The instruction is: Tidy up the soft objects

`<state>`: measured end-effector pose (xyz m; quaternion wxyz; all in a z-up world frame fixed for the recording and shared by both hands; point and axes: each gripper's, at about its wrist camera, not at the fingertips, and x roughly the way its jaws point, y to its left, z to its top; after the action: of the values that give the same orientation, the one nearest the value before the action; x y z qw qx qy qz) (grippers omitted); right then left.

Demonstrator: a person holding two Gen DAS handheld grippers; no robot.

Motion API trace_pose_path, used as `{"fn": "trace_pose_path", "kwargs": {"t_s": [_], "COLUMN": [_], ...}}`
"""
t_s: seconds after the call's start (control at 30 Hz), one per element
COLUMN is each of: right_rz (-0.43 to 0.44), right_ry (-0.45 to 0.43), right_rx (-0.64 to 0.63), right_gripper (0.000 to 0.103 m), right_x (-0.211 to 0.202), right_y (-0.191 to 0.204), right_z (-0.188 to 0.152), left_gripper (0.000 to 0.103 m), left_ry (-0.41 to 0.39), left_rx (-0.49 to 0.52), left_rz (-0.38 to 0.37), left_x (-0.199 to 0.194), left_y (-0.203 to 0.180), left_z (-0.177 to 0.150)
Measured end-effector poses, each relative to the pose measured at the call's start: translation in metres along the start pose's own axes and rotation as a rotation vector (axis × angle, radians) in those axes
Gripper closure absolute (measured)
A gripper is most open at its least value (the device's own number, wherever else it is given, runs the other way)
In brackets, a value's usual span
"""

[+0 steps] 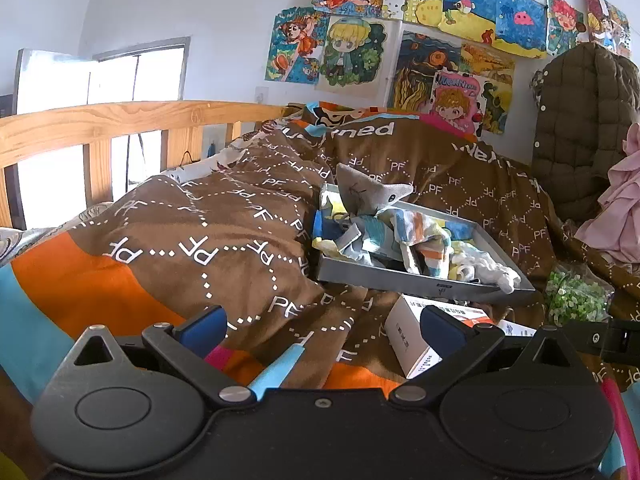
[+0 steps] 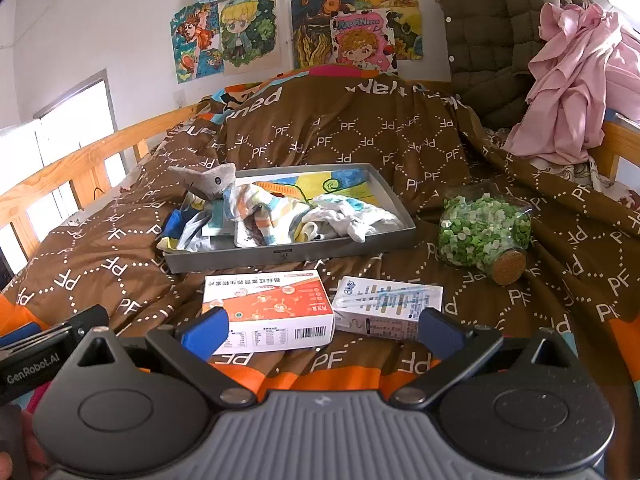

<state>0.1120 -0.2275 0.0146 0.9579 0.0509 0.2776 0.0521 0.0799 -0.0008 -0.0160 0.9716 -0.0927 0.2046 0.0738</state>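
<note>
A grey tray (image 2: 288,254) (image 1: 400,280) lies on the brown quilt. It holds a grey plush shark (image 2: 208,180) (image 1: 368,194), a striped cloth (image 2: 264,208) (image 1: 424,232) and a white cloth (image 2: 360,220) (image 1: 496,272). My right gripper (image 2: 322,332) is open, low over the quilt, in front of a white and orange box (image 2: 272,308). My left gripper (image 1: 322,328) is open too, left of the tray, with nothing between its blue pads.
A small white carton (image 2: 388,306) lies right of the box. A corked glass jar of green bits (image 2: 484,232) (image 1: 576,296) lies on its side at the right. A pink garment (image 2: 572,92) and an olive padded coat (image 2: 492,32) hang at the back right. A wooden rail (image 1: 120,120) bounds the bed at left.
</note>
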Motion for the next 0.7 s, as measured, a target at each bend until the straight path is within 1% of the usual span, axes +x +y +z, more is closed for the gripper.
{"fn": "trace_pose_path", "kwargs": {"t_s": [0.7], "right_rz": [0.0], "right_ry": [0.018], "right_rx": [-0.004], "right_gripper": [0.0], "right_x": [0.0024], "right_y": [-0.0007], "right_z": [-0.0011], "left_gripper": [0.001], "left_ry": [0.001], "left_rx": [0.001], "left_rz": [0.001], "left_x": [0.0001], "left_y": [-0.0001], "left_z": [-0.0006]}}
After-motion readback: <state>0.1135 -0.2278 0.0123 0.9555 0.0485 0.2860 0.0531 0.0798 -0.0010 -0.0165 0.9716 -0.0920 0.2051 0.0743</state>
